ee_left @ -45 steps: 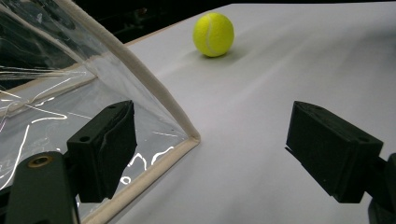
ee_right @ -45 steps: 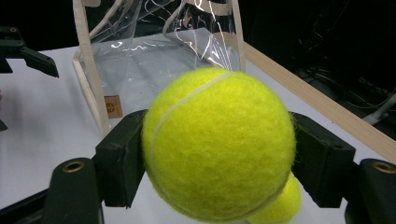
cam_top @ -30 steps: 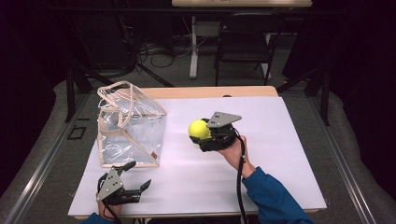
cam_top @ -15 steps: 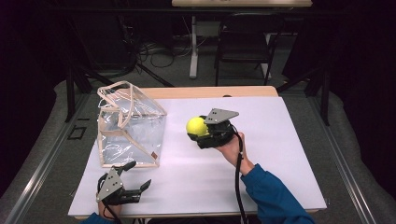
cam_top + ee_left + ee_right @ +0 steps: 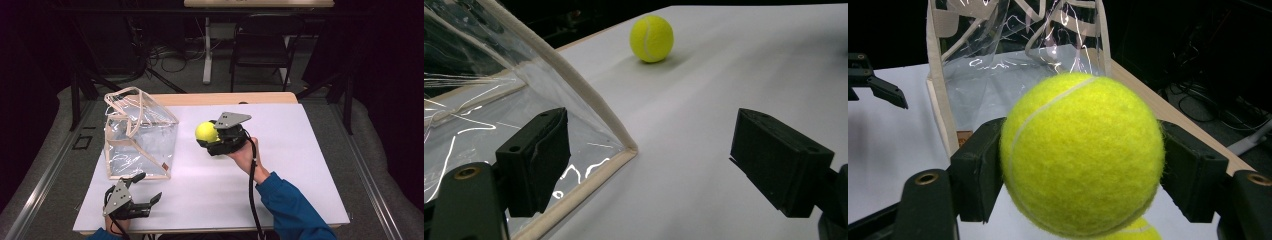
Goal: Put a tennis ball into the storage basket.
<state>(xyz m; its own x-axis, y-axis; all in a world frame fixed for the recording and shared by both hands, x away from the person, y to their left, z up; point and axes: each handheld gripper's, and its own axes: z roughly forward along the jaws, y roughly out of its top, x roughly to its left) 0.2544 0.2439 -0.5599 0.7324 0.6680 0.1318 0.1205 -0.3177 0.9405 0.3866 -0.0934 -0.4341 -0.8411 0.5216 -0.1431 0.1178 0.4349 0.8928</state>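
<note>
1. Compared with a second ago, the right hand-held gripper (image 5: 207,135) has drifted a bit up the table (image 5: 300,165) and left, toward the clear bag (image 5: 140,135). It's still clamped on the tennis ball (image 5: 1080,155), one jaw on each side. The left hand-held gripper (image 5: 150,186) hasn't budged from the near left edge, jaws wide apart with nothing between them.
2. The bag stands upright at the table's left, see-through plastic with beige trim and handles. Through its walls you just see the white tabletop.
3. The held ball is off the table, just right of the bag. The left gripper view shows a second tennis ball (image 5: 651,38) sitting on the table past the bag's corner.
4. In the right gripper view that second ball is only a yellow sliver under the held one, cut off by the bottom edge. In the left gripper view one jaw overlaps the bag's side; can't tell if it's touching. The room behind is mostly dark.
</note>
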